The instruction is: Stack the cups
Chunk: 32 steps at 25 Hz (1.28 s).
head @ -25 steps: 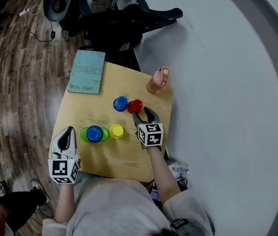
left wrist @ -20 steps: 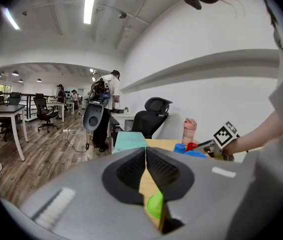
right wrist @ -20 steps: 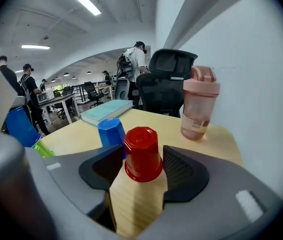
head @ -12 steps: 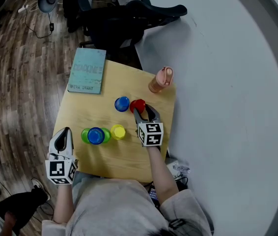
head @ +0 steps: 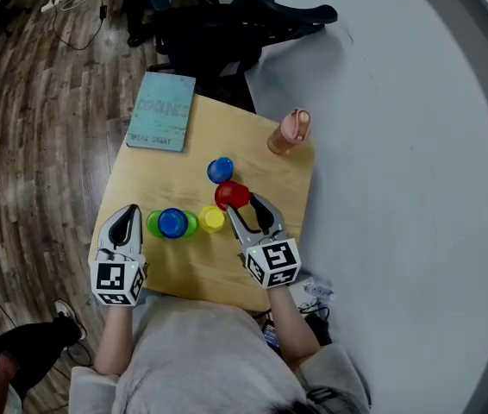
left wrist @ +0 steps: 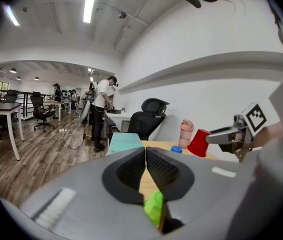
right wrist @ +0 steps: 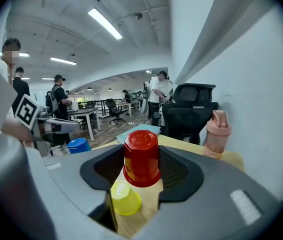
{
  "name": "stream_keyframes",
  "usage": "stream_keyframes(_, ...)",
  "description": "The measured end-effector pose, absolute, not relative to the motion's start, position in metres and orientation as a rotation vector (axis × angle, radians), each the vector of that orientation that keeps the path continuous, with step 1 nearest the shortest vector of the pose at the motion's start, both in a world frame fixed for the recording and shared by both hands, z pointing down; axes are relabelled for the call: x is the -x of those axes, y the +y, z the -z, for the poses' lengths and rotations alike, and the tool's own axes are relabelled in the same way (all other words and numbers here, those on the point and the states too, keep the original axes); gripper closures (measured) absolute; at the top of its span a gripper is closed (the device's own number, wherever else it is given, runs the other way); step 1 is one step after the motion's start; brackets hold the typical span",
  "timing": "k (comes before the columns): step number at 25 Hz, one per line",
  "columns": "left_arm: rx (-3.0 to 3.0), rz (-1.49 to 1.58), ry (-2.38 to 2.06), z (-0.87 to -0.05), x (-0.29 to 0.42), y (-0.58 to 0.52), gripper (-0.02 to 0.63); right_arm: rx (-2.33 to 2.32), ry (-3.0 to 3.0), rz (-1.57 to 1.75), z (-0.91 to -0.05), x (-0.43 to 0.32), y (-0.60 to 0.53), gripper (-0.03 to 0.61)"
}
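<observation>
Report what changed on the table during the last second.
The right gripper, shut on the red cup, lifted it off the table from beside the lone blue cup and carried it toward the yellow cup. The left gripper stayed shut beside the blue-on-green stack; book and bottle kept their places.

Left tool point(head: 127, 214) jaws together, pointing forward, right tool point(head: 247, 208) held up, jaws seemingly gripping red cup point(head: 232, 196)
</observation>
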<state>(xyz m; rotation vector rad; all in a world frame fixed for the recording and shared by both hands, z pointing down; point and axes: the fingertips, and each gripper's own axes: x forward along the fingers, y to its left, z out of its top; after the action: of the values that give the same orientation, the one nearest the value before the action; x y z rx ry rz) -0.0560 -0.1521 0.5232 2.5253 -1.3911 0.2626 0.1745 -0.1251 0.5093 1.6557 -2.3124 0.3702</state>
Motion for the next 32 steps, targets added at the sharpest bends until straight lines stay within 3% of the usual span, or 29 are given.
stream_keyframes(11, -2.497, -0.242, -1.436, -0.52, 0.062, -0.136, 0.554, -1.39, -2.356, -0.379, -0.532, -0.106, -0.084, 0.368)
stream_keyframes(32, -2.472, -0.24, -1.465, -0.52, 0.073, -0.129, 0.554, -1.326, -2.321, -0.365, -0.543, -0.091, -0.082, 0.365)
